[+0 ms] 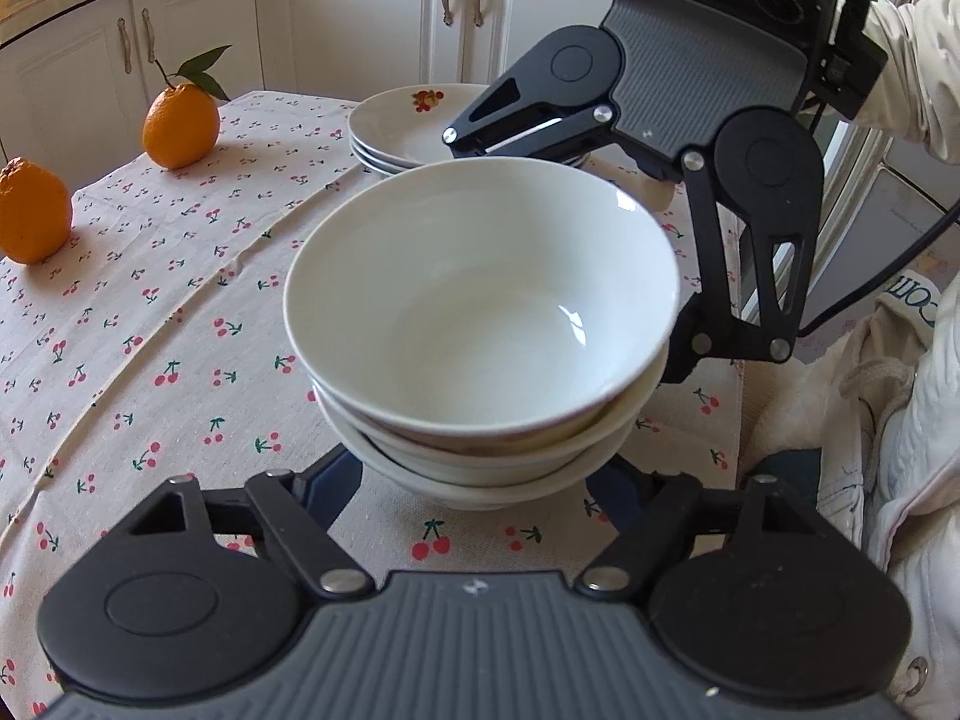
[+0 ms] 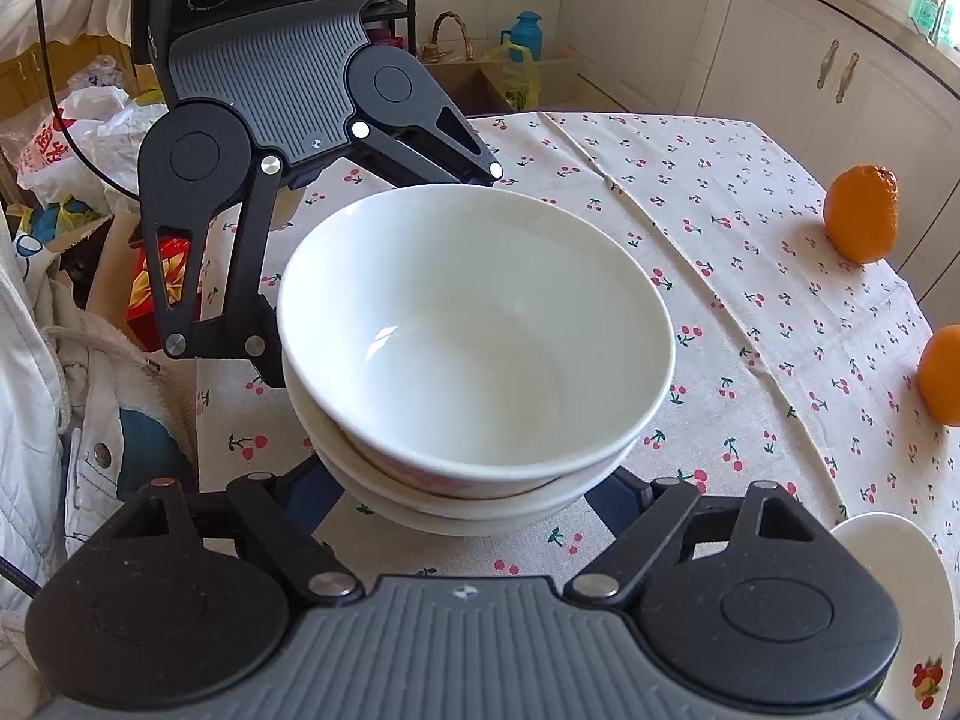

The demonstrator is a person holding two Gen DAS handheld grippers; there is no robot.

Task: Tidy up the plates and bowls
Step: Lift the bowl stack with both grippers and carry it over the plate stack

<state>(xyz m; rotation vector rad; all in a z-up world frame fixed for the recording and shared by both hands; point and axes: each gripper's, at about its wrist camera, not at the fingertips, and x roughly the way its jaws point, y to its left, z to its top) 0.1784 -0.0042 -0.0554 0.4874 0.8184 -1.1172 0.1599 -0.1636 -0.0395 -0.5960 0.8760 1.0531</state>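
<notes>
Both tools, left tool (image 1: pixel 474 480) and right tool (image 2: pixel 474 480), half-open, hug the bowl stack (image 1: pixel 480 324), maybe gripping, to shift it.

No fully legible text; partial letters on fabric (image 1: pixel 912 294).

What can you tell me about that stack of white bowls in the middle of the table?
The stack of bowls holds three glossy white bowls, ceramic by the look, nested upright and empty, with a hint of pink pattern on the middle one. It stands on the cherry-print tablecloth, in front of a pile of plates. The left hand-held gripper and right hand-held gripper flank the stack from opposite sides, fingers close around it; whether the pads press on it cannot be seen.
</notes>
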